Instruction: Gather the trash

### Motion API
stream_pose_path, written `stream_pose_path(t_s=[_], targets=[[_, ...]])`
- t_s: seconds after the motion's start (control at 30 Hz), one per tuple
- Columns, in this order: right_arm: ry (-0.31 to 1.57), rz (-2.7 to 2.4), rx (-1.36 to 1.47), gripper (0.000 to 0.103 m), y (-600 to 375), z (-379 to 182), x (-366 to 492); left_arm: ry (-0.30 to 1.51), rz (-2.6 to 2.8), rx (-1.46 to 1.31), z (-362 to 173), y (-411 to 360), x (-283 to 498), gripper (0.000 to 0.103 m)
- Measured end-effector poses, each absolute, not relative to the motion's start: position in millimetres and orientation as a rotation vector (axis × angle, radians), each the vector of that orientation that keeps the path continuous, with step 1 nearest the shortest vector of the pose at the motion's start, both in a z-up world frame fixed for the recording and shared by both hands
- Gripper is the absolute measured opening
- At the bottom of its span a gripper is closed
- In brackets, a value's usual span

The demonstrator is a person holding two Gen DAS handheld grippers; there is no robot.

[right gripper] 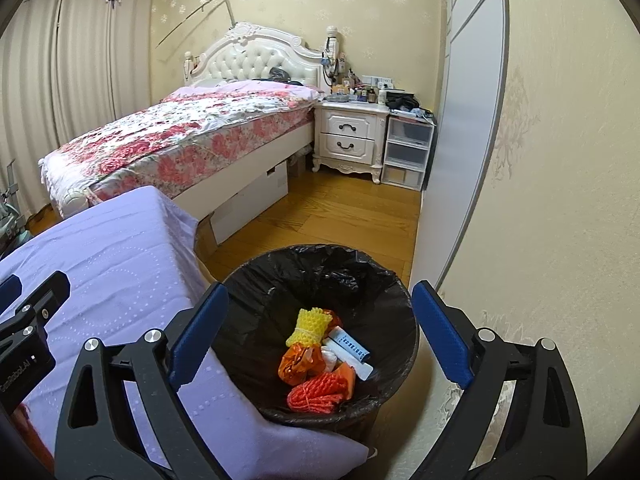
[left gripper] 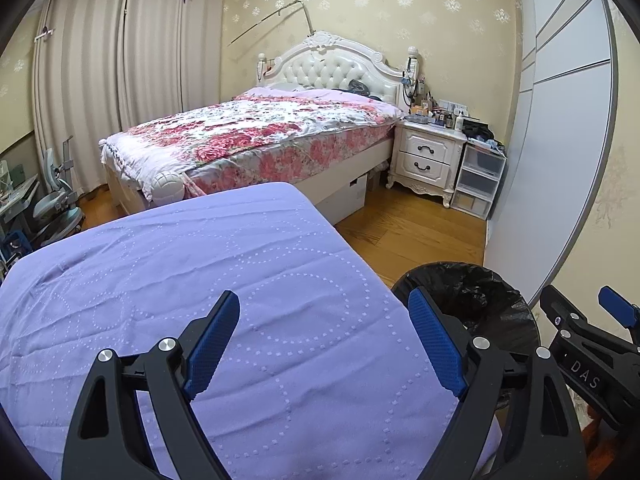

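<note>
A: What's the room like?

B: A bedroom with beige curtains (left gripper: 104, 80) at the left, a floral-covered bed (left gripper: 256, 136) in the middle, a white nightstand (left gripper: 428, 152) to its right, and wood flooring (right gripper: 320, 208). Up close lies a lilac quilted cloth (left gripper: 200, 272).

A: And the grippers?

B: The left gripper (left gripper: 324, 340) hovers over the lilac cloth, jaws spread wide, holding nothing. The right gripper (right gripper: 320, 336) hangs above the black-lined trash bin (right gripper: 248, 280), also wide open and empty.

A: Where's the trash?

B: Inside the bin, just beside the cloth's edge: yellow foam netting (right gripper: 310, 326), an orange wrapper (right gripper: 298, 364), a white tube (right gripper: 348, 348) and orange netting (right gripper: 320, 390), piled together at the bottom.
</note>
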State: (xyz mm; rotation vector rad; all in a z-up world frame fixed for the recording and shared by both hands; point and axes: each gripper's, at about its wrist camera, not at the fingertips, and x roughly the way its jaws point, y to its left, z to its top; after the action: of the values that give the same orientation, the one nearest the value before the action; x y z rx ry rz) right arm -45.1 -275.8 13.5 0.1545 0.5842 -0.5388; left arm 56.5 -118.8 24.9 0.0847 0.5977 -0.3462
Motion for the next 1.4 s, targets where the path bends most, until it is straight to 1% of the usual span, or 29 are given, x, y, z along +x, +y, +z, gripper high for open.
stream_pose_path(t_s=[1.4], targets=[[0.573,-0.518,0.145,0.091,-265.8,17.2,-47.0,0.603,-0.345,0.083,26.4,-113.2,54.5,0.084]])
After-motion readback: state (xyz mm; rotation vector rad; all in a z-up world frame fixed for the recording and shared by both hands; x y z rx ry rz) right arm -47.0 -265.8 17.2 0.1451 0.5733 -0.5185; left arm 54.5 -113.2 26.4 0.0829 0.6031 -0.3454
